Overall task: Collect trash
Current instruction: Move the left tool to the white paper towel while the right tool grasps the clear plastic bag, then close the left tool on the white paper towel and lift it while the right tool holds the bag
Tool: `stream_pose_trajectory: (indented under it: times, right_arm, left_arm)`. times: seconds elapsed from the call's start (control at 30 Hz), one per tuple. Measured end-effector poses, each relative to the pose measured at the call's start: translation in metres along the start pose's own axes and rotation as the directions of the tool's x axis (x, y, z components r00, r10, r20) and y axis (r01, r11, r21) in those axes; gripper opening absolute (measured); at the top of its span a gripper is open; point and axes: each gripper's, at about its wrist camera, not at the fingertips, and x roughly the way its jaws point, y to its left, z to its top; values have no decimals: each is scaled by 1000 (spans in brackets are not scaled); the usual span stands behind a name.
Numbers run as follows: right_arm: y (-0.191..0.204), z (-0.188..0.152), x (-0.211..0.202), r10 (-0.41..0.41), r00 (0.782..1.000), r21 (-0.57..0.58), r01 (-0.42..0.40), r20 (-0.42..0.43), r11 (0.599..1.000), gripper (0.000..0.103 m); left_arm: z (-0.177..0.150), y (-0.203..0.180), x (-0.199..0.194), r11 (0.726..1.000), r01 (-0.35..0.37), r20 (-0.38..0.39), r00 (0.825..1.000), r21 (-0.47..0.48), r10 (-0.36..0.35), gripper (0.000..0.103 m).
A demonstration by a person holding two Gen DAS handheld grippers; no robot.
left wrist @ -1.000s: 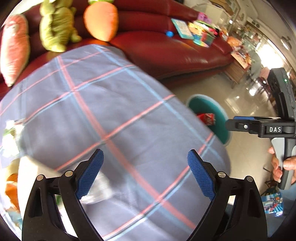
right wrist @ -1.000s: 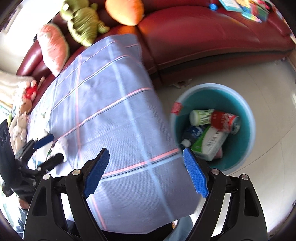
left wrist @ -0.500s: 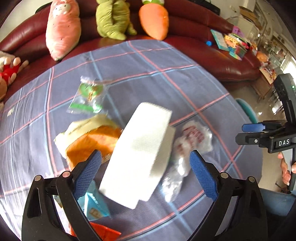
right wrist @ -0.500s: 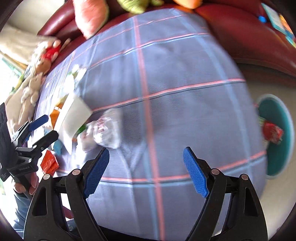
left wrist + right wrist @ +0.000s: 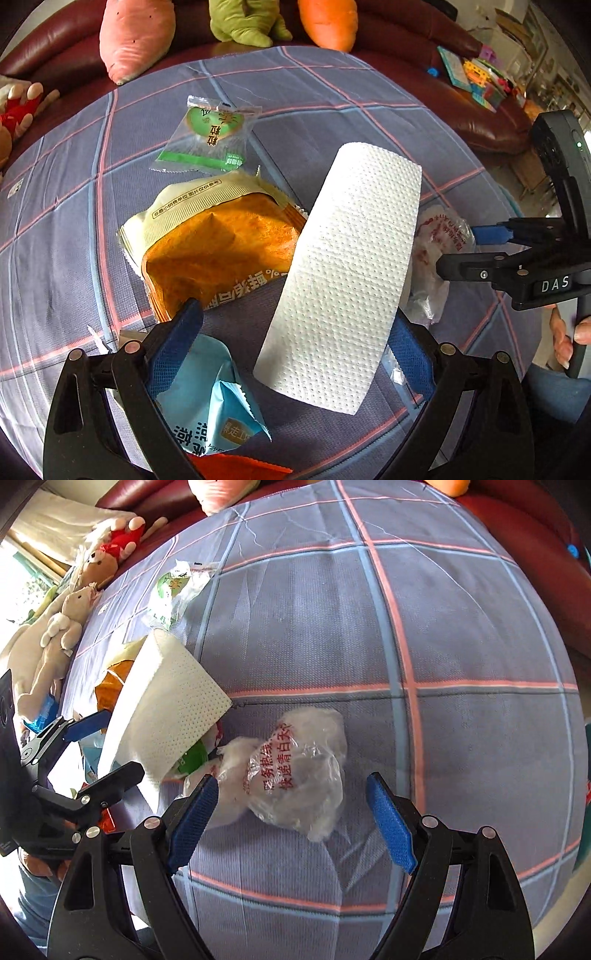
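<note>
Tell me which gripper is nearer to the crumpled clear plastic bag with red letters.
Right. The right gripper is open with the clear plastic bag just ahead of its fingers. The left gripper is open around the paper towel roll, with the bag beyond it.

Bright daylight, sharp, fisheye-warped edges
</note>
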Motion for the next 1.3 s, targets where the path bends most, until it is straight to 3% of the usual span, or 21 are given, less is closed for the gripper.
stream_pose_trajectory:
  times: [0.1,0.13,0.2,0.27,0.4,0.5,0.57,0.67,0.73,0.93,1.0,1.07,1.3]
  right_arm:
    - [7,1,3,1,1000,-40,0,7,999,72]
    - [9,0,4,12,1000,-52,-12,5,999,60]
    - [16,0,4,24,1000,-74,-24,7,997,50]
    - [18,-2,0,38,999,-85,-37,13,996,34]
    - [13,-7,-13,47,999,-84,-44,27,995,23]
    - [2,-13,-20,39,999,-64,-37,34,997,15]
    - [-4,-17,-25,33,999,-50,-31,40,998,15]
    - [-14,-25,-33,39,998,-30,-37,55,999,15]
    - [-22,-32,-40,39,997,-21,-38,67,999,15]
    - [-42,-43,-59,50,993,9,-51,103,999,15]
    - [-48,-48,-64,54,992,14,-56,111,998,15]
    - [-52,-54,-65,59,992,19,-62,115,998,15]
    - [-75,-73,-71,64,989,57,-72,130,996,15]
  left_arm:
    - [-1,1,3,1000,4,-7,1000,0,-4,96]
    - [-1,-2,4,1000,5,-10,1000,1,-5,96]
    - [-2,-6,6,1000,12,-14,1000,4,-12,96]
    - [-2,-10,8,1000,16,-12,1000,10,-16,96]
    - [-5,-21,8,999,18,-6,1000,26,-17,93]
    - [-7,-28,11,999,5,-16,1000,38,-4,74]
    - [-8,-30,13,999,11,-32,999,32,-10,47]
    - [-10,-33,11,1000,-13,-33,999,23,14,27]
    - [-11,-33,7,1000,-12,-37,999,6,12,21]
    - [-13,-34,-10,1000,3,-28,1000,-27,-4,23]
    - [-14,-36,-14,1000,-7,-13,1000,-24,7,31]
    - [-15,-44,-17,1000,-3,-4,1000,-7,3,48]
    - [-12,-64,-12,1000,-26,24,999,14,26,58]
